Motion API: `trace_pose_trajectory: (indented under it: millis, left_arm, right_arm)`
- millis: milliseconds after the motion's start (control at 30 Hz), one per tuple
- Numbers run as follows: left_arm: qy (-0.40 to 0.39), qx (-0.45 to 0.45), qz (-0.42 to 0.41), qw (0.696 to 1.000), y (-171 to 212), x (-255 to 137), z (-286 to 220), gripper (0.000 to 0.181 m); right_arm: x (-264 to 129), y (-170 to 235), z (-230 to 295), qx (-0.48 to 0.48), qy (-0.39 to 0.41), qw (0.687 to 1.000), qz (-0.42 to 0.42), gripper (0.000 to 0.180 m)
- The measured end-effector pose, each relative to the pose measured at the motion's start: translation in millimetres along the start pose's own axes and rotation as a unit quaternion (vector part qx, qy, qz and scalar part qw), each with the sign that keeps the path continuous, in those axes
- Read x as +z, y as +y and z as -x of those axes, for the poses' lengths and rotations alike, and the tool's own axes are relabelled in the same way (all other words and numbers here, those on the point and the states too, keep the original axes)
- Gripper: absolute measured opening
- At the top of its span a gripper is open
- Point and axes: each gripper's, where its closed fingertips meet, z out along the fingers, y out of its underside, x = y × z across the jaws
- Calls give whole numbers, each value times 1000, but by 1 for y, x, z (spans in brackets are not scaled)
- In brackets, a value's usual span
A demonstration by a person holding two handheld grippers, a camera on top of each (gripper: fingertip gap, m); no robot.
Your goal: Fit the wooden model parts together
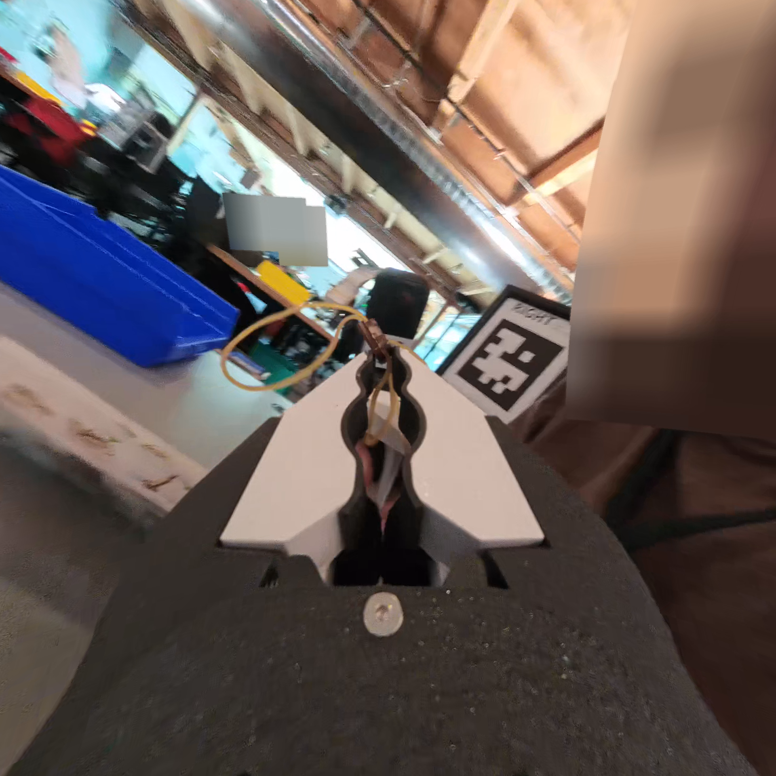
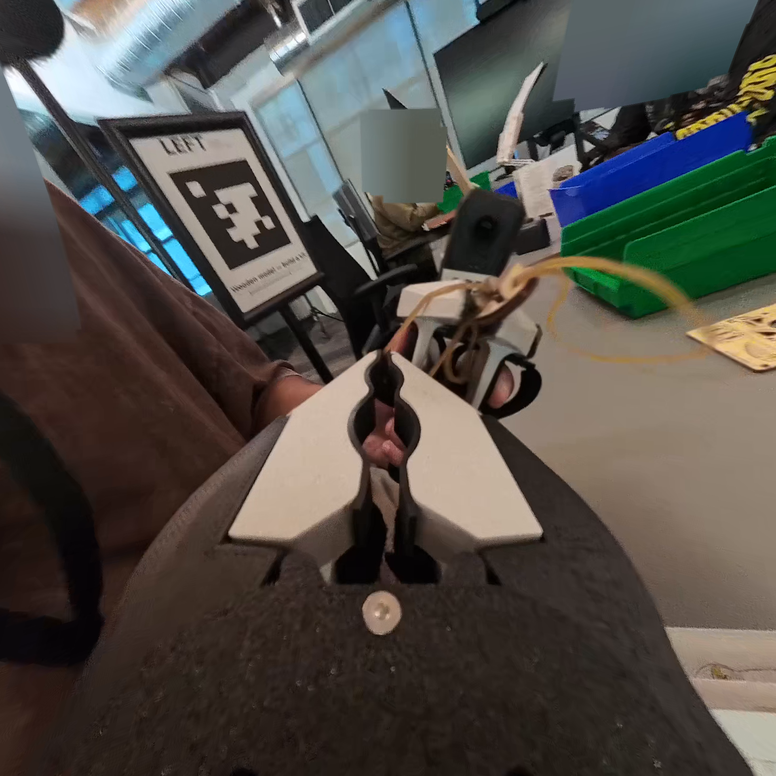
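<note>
My left gripper (image 1: 378, 357) is shut on a small brown wooden part (image 1: 375, 338) at its tips. A yellow rubber band (image 1: 256, 389) hangs from that part, loops out to the left and also runs back between the fingers. In the right wrist view the left gripper (image 2: 466, 313) shows just beyond mine, with the wooden part (image 2: 510, 285) and the band (image 2: 588, 262) looping right. My right gripper (image 2: 388, 357) is shut, and a strand of the band appears to end pinched at its tips. Both are held above the grey table (image 2: 630, 483).
A blue bin (image 1: 105, 268) stands at the left. Green bins (image 2: 672, 235) and a blue bin (image 2: 651, 176) stand at the right, with a cut wooden sheet (image 2: 739, 336) before them. Framed marker signs (image 2: 226, 210) (image 1: 510, 357), a black camera (image 2: 483, 239) and a brown sleeve (image 2: 126, 357) are close. Left tips to right tips: about 6 cm.
</note>
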Motion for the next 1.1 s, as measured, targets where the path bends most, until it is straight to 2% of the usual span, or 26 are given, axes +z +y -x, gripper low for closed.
trace_pose_trajectory:
  millis: [167,267,333,600,700,800,1100]
  left_arm:
    - [83,-68,4,994,4,4,-16,5]
    - [84,-71,18,994,10,7,-16,5]
    - [75,-64,19,995,11,8,-14,5]
    - [19,-6,20,1000,4,1,-3,6]
    - [1,32,35,999,4,0,-2,6]
    - [-1,49,43,998,6,0,-4,5]
    - [34,14,0,999,-8,-6,-11,5]
  right_arm:
    - [-13,-9,1,65,-54,996,-24,0]
    - [-17,-16,7,87,-88,991,-49,2]
    - [-18,-17,10,92,-100,989,-53,12]
    - [-25,-16,-2,8,-39,999,-34,33]
    - [-34,-16,-11,-24,-13,999,-28,32]
    - [-39,-21,-11,-9,-27,999,-41,31]
    - [-44,-32,0,29,-82,993,-81,42]
